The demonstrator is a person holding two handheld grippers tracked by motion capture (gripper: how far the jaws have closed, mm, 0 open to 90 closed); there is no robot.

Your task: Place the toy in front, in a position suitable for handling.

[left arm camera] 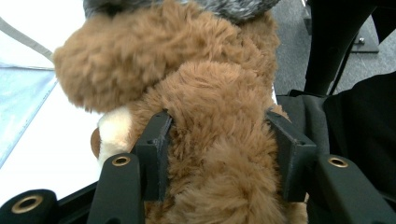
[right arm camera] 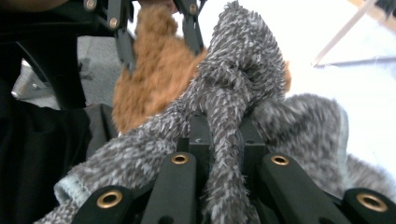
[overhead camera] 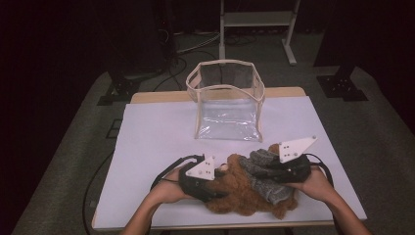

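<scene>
Brown plush toy [overhead camera: 240,188] lying on the white desk [overhead camera: 151,142], just in front of the clear open-topped bag [overhead camera: 226,100], near the front edge. Grey fuzzy garment [overhead camera: 266,176] draped over the toy's right side, touching it.

Left claw [overhead camera: 211,188] at the toy's left side, jaws apart around the plush body and pressing into the fur on both sides, seen close in the left gripper view [left arm camera: 219,154]. Right claw [overhead camera: 271,171] at the toy's right, jaws drawn tight together on a twisted fold of the grey garment, seen close in the right gripper view [right arm camera: 223,154].

Likely step: peeling the garment off the toy, or pulling it on; cannot tell which. To do it well: keep the left grip firm on the body, deep in the stuffing rather than on loose fur, so the toy stays put. Pull with the right slowly, along the limb, never across. Watch for the fold slipping free or the toy dragging towards the bag.
</scene>
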